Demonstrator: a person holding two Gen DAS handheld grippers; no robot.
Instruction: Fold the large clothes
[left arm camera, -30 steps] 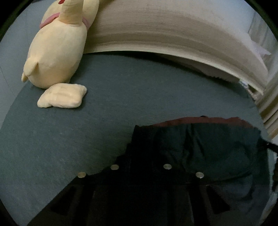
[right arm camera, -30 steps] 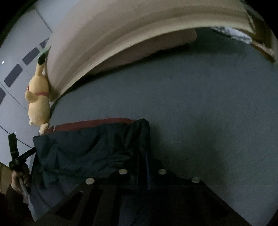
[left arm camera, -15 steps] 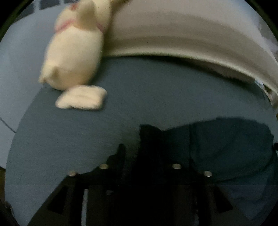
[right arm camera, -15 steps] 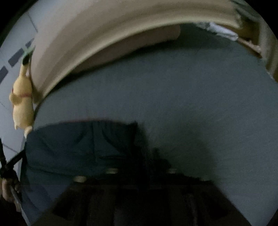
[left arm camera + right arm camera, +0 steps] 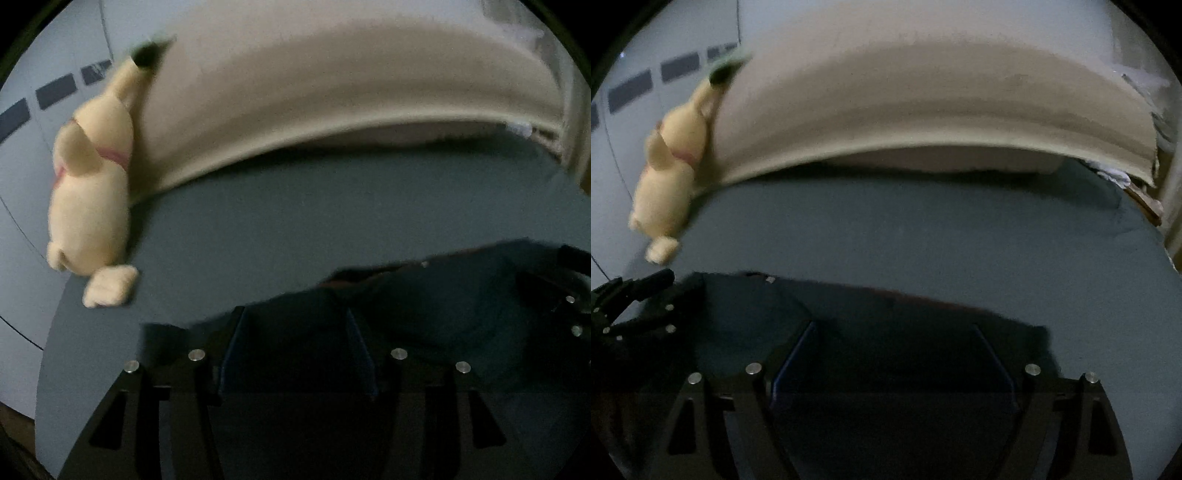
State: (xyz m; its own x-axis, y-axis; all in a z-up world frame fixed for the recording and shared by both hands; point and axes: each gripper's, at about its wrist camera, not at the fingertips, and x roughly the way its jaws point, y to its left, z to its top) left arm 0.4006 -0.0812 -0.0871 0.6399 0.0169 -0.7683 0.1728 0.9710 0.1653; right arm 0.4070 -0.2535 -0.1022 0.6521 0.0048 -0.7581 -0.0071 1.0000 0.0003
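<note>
A dark navy garment (image 5: 443,317) with a dark red lining edge lies on the grey-blue bed (image 5: 332,221). It also shows in the right wrist view (image 5: 886,314). My left gripper (image 5: 295,314) is open, its fingers spread just above the garment's near left part. My right gripper (image 5: 892,325) is open too, wide over the garment's near edge. The left gripper shows at the far left of the right wrist view (image 5: 635,306). The right gripper shows at the far right of the left wrist view (image 5: 554,295).
A yellow plush toy (image 5: 92,192) leans at the bed's far left corner against the beige headboard (image 5: 332,110); it also shows in the right wrist view (image 5: 668,177). A pale wall (image 5: 29,184) is at the left. Clutter sits at the far right (image 5: 1145,199).
Both grippers were shut on the garment's edge a second ago. Both have opened and let it go. The garment now lies lower on the bed and both views have tilted up.
</note>
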